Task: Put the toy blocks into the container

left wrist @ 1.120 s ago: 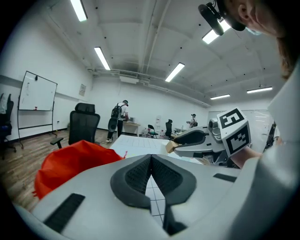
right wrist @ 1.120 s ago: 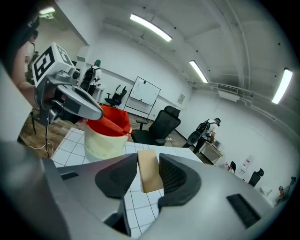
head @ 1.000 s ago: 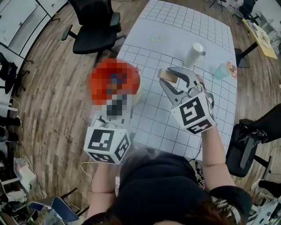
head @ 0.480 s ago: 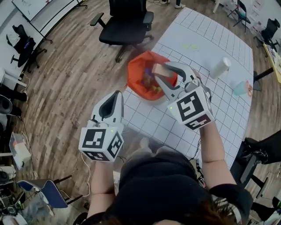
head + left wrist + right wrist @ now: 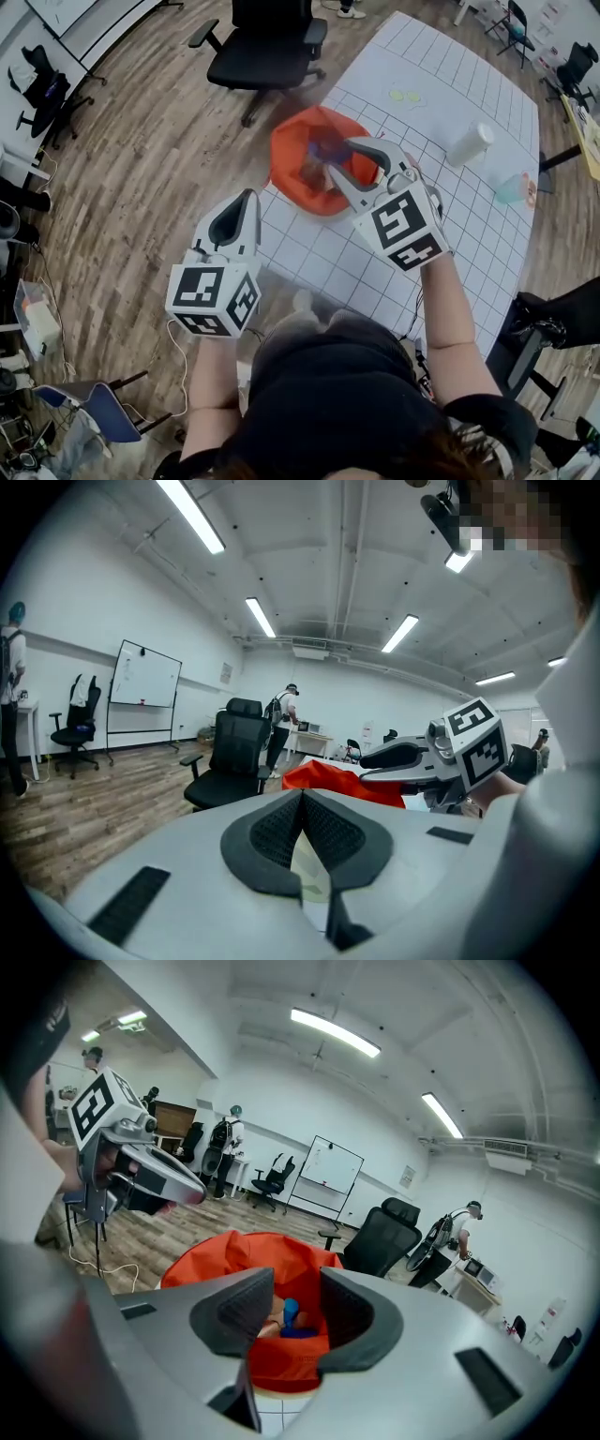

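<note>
**Toy blocks in the orange container, right gripper above it**

Toy blocks (image 5: 286, 1316) lie inside the orange container (image 5: 300, 164) near the tabletop (image 5: 450, 103) edge. The right gripper (image 5: 339, 159) hangs over the container, its fingers apart and just widening, nothing between them. The left gripper (image 5: 248, 197) is beside the tabletop edge, fingers pressed together, empty.

The left tongs (image 5: 301, 803) have their dark ribbed pads pressed together, with nothing between them. Beyond them, the right tongs (image 5: 367, 765) hang just above the orange container (image 5: 323, 780). A black office chair (image 5: 228, 761) stands on the wooden floor (image 5: 84, 803), with a whiteboard (image 5: 145, 688) further back.
</note>
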A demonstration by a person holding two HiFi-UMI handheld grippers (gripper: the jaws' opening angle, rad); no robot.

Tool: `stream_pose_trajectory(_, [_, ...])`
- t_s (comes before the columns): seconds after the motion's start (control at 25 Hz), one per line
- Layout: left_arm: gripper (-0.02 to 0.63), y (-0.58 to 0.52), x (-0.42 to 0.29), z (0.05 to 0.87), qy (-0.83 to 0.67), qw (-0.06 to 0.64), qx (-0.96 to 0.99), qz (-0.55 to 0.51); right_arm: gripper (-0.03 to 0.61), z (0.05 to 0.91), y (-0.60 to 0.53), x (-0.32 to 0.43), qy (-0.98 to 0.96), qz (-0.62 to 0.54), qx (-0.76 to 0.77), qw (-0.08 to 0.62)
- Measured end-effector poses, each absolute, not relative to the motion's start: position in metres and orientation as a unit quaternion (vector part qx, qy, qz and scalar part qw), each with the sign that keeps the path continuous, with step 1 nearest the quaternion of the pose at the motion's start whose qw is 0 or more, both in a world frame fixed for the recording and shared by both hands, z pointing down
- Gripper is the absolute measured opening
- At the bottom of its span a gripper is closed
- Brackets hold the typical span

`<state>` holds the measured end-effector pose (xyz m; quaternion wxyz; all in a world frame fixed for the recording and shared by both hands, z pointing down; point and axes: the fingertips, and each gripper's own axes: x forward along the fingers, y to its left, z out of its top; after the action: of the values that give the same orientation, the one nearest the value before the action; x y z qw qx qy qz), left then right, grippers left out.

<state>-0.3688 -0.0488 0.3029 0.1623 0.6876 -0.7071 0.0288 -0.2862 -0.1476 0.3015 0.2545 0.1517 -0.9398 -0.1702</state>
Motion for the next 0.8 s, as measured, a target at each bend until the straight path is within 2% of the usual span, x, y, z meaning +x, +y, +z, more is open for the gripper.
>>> stream_pose_trajectory(0.16, [0.024,-0.068,-0.353,0.297,-0.696,0.156,0.7,0.021,0.153,0.297,-0.157,-0.269,-0.939,-0.168,0.164,0.25])
stream_pose_trajectory(0.8, [0.023,-0.082,-0.335,0.303,-0.715,0.154,0.681,0.019,0.115,0.279,-0.167,-0.174,-0.946,-0.064,0.275,0.157])
